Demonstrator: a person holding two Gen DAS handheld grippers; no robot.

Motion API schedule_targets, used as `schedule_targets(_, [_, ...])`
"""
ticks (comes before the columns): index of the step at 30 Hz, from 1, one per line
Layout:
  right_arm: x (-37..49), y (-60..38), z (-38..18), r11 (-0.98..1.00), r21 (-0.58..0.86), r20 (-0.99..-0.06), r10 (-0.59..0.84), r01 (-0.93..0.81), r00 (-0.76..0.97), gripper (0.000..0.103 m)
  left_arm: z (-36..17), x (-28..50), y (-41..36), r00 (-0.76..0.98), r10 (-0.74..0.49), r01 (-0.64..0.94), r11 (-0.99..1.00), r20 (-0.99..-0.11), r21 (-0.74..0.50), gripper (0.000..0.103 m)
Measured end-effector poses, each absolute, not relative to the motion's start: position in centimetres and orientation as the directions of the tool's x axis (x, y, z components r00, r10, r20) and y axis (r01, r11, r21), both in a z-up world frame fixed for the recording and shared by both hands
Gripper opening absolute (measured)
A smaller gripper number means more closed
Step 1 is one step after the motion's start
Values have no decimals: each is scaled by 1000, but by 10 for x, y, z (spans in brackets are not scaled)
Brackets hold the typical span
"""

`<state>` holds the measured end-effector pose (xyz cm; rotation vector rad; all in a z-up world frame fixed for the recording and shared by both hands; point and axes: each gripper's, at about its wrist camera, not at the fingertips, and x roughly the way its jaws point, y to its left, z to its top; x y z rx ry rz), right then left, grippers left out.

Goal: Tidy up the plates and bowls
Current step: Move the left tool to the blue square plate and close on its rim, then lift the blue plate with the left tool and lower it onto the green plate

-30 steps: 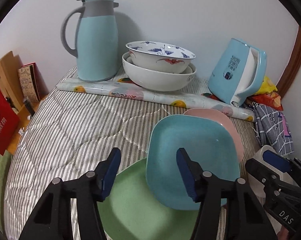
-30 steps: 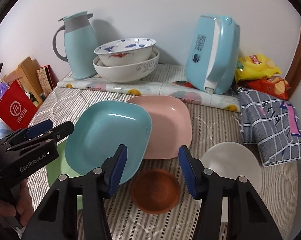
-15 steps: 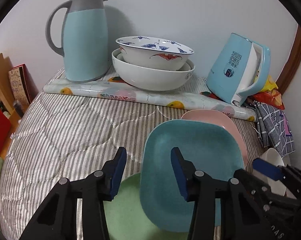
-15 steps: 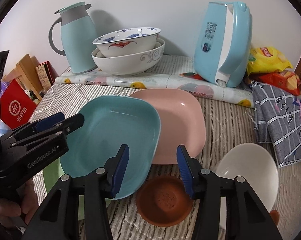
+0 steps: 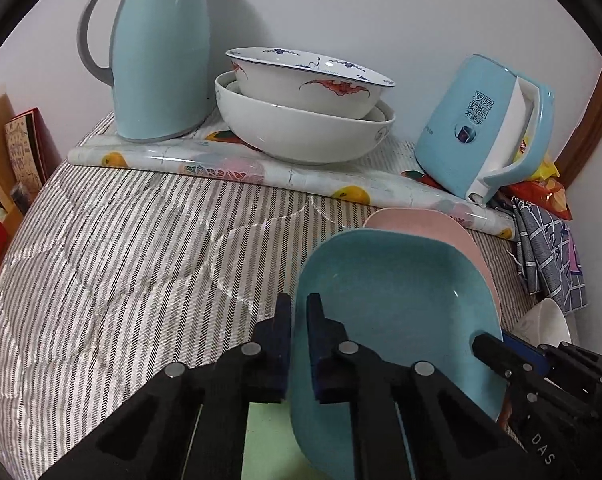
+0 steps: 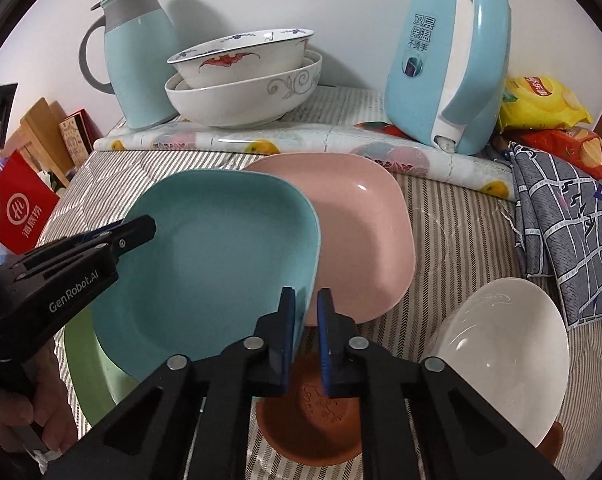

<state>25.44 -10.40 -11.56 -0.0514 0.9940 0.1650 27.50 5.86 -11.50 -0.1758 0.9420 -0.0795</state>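
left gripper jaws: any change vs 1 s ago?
Yes. The left gripper has closed from wide open onto the teal plate's near-left rim, and advanced toward the thermos, which looms larger.

Left tongs [image 6: 135, 232]: "GenRobot.AI". Right tongs [image 5: 497, 354]: "DAS", partly cut off. Kettle [image 6: 445, 60]: "双层保温不烫手". Red bag [image 6: 21, 212]: "海底捞". Snack bags' print unreadable.

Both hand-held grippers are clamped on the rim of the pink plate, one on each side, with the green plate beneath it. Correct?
Not quite. Both the left hand-held gripper and the right hand-held gripper clamp the teal plate; the pink plate lies untouched behind it, per the right wrist view. The green plate is beneath.
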Motion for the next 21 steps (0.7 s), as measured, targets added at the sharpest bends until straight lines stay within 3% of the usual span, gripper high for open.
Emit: schedule_targets(21, [234, -82, -88, 974, 43, -787, 170, -223, 593, 4, -82, 215, 89, 626, -86, -71, 984, -775, -166, 6])
